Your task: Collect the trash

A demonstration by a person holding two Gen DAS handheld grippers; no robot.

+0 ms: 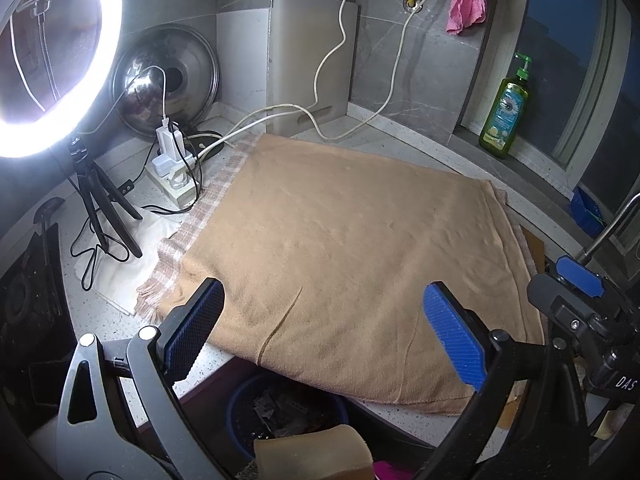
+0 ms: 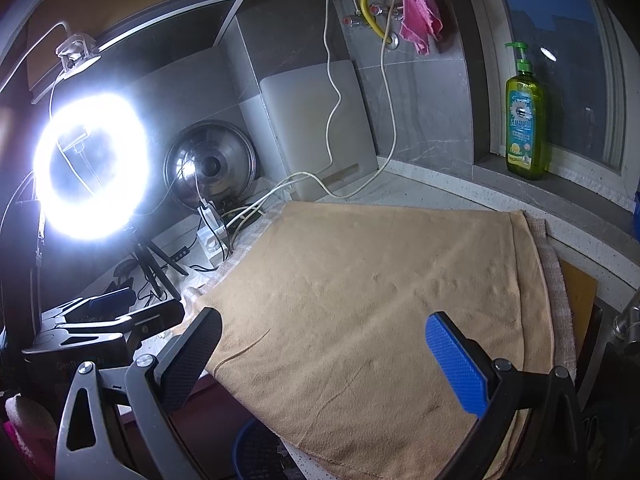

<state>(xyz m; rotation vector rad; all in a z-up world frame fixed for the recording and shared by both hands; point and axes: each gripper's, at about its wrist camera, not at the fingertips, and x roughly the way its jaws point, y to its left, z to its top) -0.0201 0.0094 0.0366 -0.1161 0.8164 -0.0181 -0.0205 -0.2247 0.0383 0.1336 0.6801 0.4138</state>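
Observation:
A tan towel [image 1: 340, 248] lies flat over the counter; it also shows in the right wrist view [image 2: 380, 300]. No loose trash shows on it. A blue bin [image 1: 280, 412] with dark scraps inside stands below the counter's front edge, under my left gripper [image 1: 324, 332]. That gripper is open and empty above the towel's near edge. My right gripper [image 2: 324, 360] is open and empty over the towel's front part. The bin's rim [image 2: 256, 452] shows below it. The right gripper body [image 1: 580, 308] is at the right in the left wrist view.
A lit ring light on a tripod [image 1: 60, 60] stands at the left beside a power strip [image 1: 172, 176] with cables. A steel lid [image 1: 168, 80] and a grey board [image 1: 308, 64] lean on the wall. A green soap bottle [image 1: 506, 112] stands on the sill.

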